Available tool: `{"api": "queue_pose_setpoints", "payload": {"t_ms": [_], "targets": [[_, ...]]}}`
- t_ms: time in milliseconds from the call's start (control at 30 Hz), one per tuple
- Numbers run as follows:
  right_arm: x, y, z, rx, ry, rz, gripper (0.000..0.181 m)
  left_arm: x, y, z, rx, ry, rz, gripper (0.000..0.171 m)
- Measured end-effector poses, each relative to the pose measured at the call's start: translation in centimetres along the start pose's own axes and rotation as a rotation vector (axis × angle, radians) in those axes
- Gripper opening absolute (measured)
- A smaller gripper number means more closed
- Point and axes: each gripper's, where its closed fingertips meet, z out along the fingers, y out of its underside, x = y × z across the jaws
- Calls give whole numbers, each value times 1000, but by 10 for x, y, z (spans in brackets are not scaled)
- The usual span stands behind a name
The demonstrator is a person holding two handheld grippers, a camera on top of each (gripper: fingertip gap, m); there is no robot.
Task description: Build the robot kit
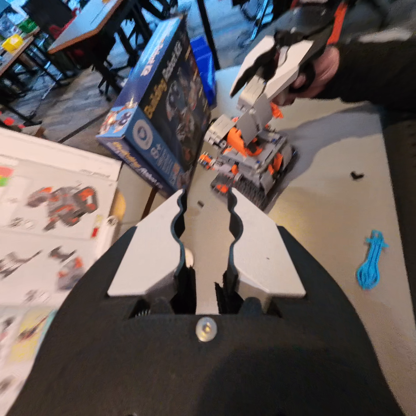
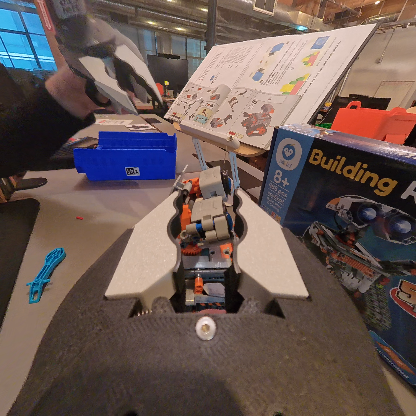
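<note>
A grey and orange brick robot on tracks (image 1: 252,157) stands on the pale table (image 1: 326,213). My right gripper (image 2: 207,197) is shut on the robot's grey upper part (image 2: 209,216), with one finger on each side. The left wrist view shows it (image 1: 253,94) coming down onto the robot from above, held by a hand in a black sleeve. My left gripper (image 1: 207,193) is open and empty, hovering above the table a little in front of the robot. In the right wrist view it (image 2: 147,108) hangs in the air at the upper left.
A blue kit box (image 1: 157,117) stands upright right beside the robot (image 2: 349,225). An open instruction booklet rests on a tilted stand (image 2: 236,108). A blue bin (image 2: 126,155) sits behind. A light blue plastic tool (image 1: 369,261) and a small black piece (image 1: 356,175) lie on the table. Spacing between my two grippers at the tips: around 15 cm.
</note>
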Motion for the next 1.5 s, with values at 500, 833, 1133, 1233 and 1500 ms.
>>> {"api": "queue_pose_setpoints", "payload": {"t_ms": [500,833,1133,1233,1500], "targets": [[-2,0,1,10,9,14,49,-65,179,-157,-675,-113,-67,32],[0,-2,4,12,39,25,48,-96,332,-159,-763,-133,-340,28],[3,-3,5,11,103,17,48,-80,349,-129,-622,59,-330,27],[4,-4,7,12,123,15,48,-71,354,-126,-635,100,-315,26],[7,-2,13,11,142,12,47,-71,356,-109,-601,91,-262,20]]}}
